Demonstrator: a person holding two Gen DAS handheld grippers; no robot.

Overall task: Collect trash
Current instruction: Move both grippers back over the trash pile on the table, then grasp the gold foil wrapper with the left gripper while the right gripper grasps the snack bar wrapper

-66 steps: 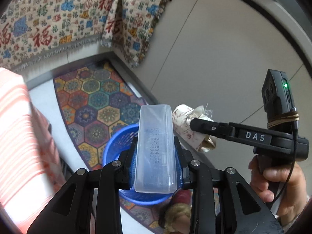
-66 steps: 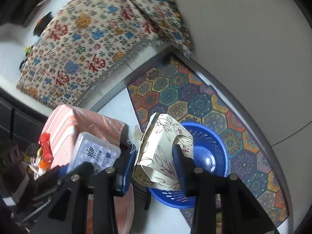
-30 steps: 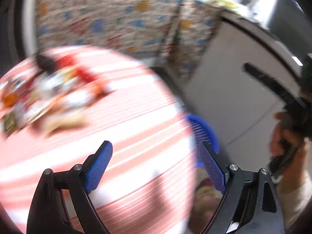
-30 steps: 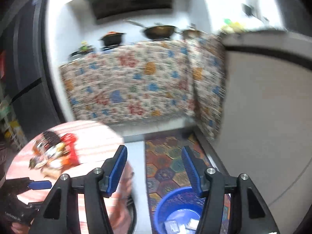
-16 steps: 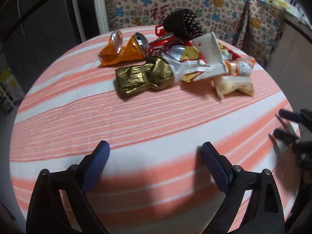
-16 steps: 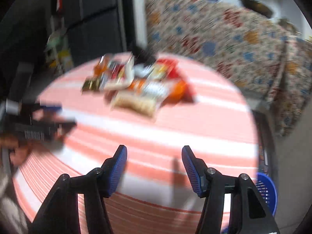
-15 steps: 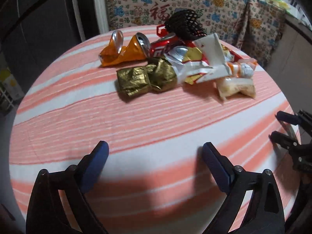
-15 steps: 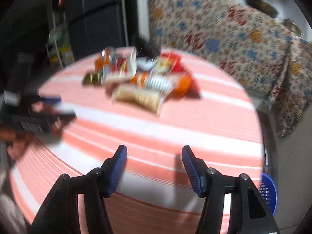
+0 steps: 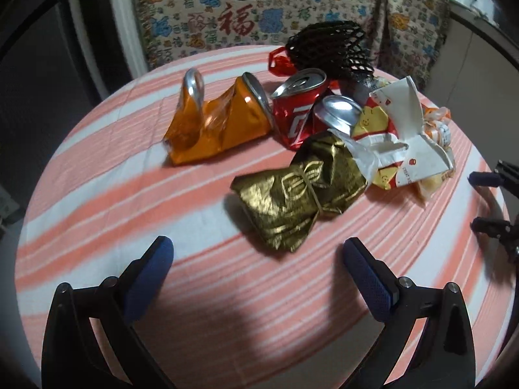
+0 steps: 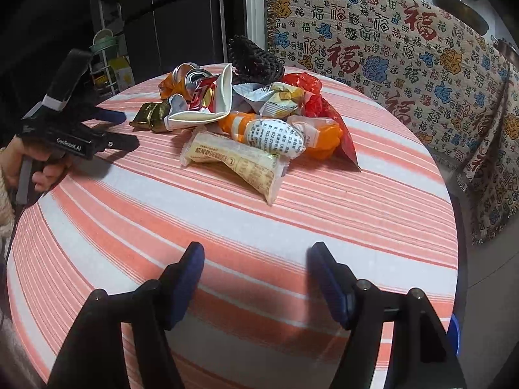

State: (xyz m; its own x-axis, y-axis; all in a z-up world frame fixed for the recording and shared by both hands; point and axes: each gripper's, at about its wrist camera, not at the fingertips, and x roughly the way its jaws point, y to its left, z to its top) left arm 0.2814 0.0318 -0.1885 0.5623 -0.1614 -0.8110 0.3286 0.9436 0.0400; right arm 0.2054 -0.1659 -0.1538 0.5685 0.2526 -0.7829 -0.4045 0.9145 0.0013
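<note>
Trash lay heaped on a round table (image 9: 97,227) with an orange-and-white striped cloth. The left tongs (image 9: 259,256) hung above the near part of the table, their jaws spread wide and having just opened further, with nothing between them. Straight ahead of them, and nearest of all the litter, lay a crumpled gold foil wrapper (image 9: 301,191), its long axis running diagonally from near-left to far-right across the gap between the jaws. Behind it sat a crushed orange can (image 9: 214,123), a dented red can (image 9: 298,110) and a torn white carton (image 9: 405,136). The right tongs (image 10: 256,262) hovered at another edge of the table, also apart and empty, jaws having just widened. Ahead of them lay a long cream snack packet (image 10: 233,162), its length running near-right to far-left. The left tongs looked closer to their target, so the gold wrapper seemed the likelier next pick.
</note>
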